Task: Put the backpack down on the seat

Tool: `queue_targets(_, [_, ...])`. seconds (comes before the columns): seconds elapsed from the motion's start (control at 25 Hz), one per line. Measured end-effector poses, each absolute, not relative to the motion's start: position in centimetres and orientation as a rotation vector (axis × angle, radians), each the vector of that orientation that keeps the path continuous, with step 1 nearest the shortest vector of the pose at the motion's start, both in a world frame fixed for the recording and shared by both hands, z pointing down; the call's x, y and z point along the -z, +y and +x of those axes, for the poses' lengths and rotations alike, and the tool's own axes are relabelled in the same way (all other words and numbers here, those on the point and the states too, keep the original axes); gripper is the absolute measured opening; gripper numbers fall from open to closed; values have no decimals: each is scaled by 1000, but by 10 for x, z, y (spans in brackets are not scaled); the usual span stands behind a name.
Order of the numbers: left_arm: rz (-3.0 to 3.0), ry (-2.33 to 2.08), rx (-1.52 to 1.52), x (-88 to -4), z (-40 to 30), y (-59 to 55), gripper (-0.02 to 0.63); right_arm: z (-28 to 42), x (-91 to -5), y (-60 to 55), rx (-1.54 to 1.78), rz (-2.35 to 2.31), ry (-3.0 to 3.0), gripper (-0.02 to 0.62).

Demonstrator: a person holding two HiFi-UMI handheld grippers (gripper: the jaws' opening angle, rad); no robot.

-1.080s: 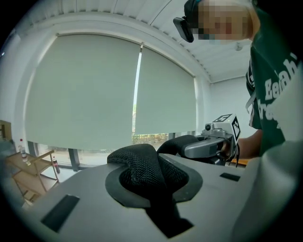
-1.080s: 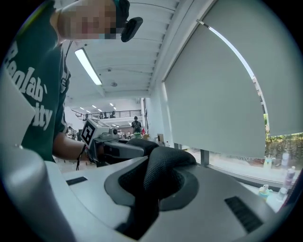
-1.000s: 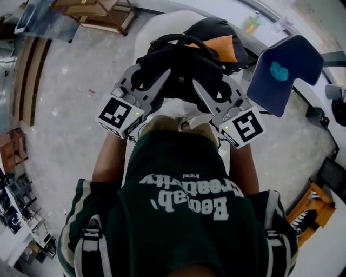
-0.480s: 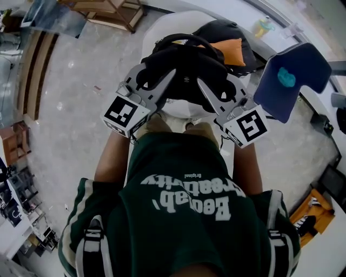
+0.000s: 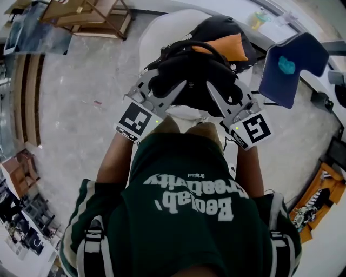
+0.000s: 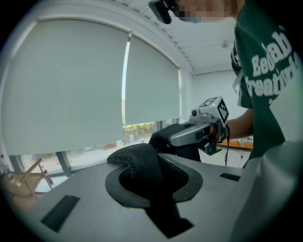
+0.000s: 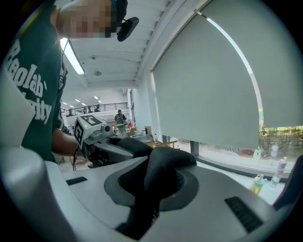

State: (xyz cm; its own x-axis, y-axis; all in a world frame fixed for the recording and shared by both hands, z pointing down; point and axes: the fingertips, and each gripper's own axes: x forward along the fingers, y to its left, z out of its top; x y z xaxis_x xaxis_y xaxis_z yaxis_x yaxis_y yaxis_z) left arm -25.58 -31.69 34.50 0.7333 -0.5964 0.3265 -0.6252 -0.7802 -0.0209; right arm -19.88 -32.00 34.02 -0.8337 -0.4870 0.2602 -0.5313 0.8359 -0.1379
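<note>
Left gripper [image 5: 162,91]: jaws closed onto a black mesh strap [image 6: 142,165], which bunches up between them and fills the gap. Right gripper [image 5: 220,93]: jaws likewise clamped on a second mesh strap [image 7: 163,176], folded over between the pads. Both grippers point away from the person and slightly down, converging on the same load, marker cubes toward the body. The straps belong to the black backpack [image 5: 189,70], which has an orange panel [image 5: 224,46] on its far side. The backpack is directly above the white seat [image 5: 157,32]; the head view does not show whether it rests on the seat. A blue chair back [image 5: 292,67] stands to the right, a wooden frame [image 5: 92,16] on the floor at upper left.
</note>
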Motion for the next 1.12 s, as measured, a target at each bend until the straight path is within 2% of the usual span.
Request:
queue_targets(0.36, [2932, -687, -493, -368, -306, -334, 89, -247, -369, -336, -436, 1091, -2676, 72])
queue_targets(0.72, [2861, -763, -458, -386, -322, -371, 89, -264, -389, -358, -440, 983, -2660, 72])
queue_targets(1.12, [2653, -817, -503, -477, -331, -406, 91, -274, -471, -393, -584, 828, -2630, 72])
